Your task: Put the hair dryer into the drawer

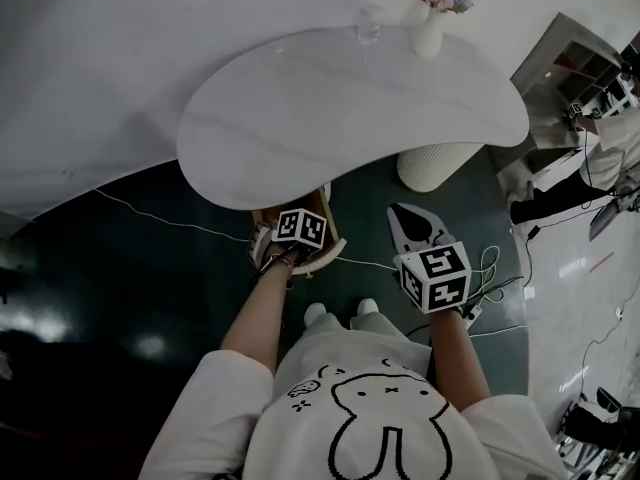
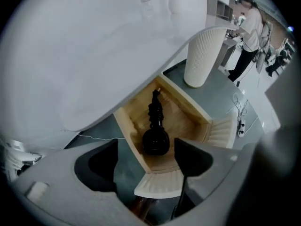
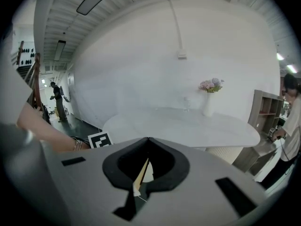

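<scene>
- State: hair dryer (image 2: 155,138) lies inside the open drawer (image 2: 126,126) under the near edge of the table (image 1: 350,108), fat end toward the near side. The task item looks placed.
- Left gripper (image 2: 146,155): jaws spread apart, holding nothing, poised over the near end of the drawer. The ribbed drawer front (image 2: 160,187) lines up with the gap between them; I can't tell whether they touch it.
- Right gripper (image 3: 147,145): jaws pressed together, empty, held off to the right and aimed across the tabletop.
- Risk 1: the open left jaws clip the dryer's near end if they dip, and shove it crooked against a side wall.
- Risk 2: if the drawer gets pushed shut, the dryer's far end (bumpy, maybe coiled cord, not resolvable) could ride up and jam under the tabletop.
- Risk 3: an off-centre shove on the curved front, with one jaw landing first, could rack the drawer in its runners.
- Risk 4: lifting the left gripper straight up puts its marker cube (image 1: 300,230) into the table's near lip, which is right above it.
- Risk 5: the floor cable (image 1: 150,213) runs past the drawer on the left, a snag for feet stepping in.
</scene>
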Tool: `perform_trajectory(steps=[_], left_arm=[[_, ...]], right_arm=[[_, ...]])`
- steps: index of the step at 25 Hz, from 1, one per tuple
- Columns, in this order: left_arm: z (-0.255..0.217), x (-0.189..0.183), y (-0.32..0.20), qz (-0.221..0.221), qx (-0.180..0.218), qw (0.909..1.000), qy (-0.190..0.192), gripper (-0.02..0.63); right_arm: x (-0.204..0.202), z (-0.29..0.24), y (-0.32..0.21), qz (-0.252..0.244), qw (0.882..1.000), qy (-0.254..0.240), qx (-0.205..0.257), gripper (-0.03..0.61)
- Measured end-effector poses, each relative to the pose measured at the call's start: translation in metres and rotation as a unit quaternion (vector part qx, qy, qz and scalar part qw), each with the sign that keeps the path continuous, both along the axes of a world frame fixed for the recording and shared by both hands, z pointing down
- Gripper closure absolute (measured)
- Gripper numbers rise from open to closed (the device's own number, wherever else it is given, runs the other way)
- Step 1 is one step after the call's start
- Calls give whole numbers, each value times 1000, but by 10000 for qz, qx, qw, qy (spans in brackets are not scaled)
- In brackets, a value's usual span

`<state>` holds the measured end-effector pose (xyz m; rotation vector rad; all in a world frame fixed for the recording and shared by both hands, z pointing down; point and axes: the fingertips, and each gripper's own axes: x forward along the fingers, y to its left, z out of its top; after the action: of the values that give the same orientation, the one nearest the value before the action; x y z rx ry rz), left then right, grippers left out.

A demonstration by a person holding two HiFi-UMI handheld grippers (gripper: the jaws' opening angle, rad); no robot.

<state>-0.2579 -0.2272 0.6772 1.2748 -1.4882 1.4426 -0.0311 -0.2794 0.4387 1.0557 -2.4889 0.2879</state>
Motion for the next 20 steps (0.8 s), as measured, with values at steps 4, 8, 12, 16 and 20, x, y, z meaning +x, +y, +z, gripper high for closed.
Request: perform_trajectory(steps=[4,8,12,16,20], left_arm=[[-21,-9,5,-72,309,9994,-136,252],[-43,-18,8,-253,612,9976,-183,252],[-67,-22,10,-448,943,9945,-74,252],[-93,-26,13,-775,1340,9876,259,252],[-123,-24,8,-956,1810,9760,748,253]], right_arm=[[-9,-18,-2,-140,9997,-116,163,577],[-20,-34,-4,-289,9988,-254,312,577],[-33,-47,-7,-446,9974,-335,458,577],[-40,-60,-16,-495,9965,-378,561,577],[-43,-79,-25,-499,9951,-471,718,577]])
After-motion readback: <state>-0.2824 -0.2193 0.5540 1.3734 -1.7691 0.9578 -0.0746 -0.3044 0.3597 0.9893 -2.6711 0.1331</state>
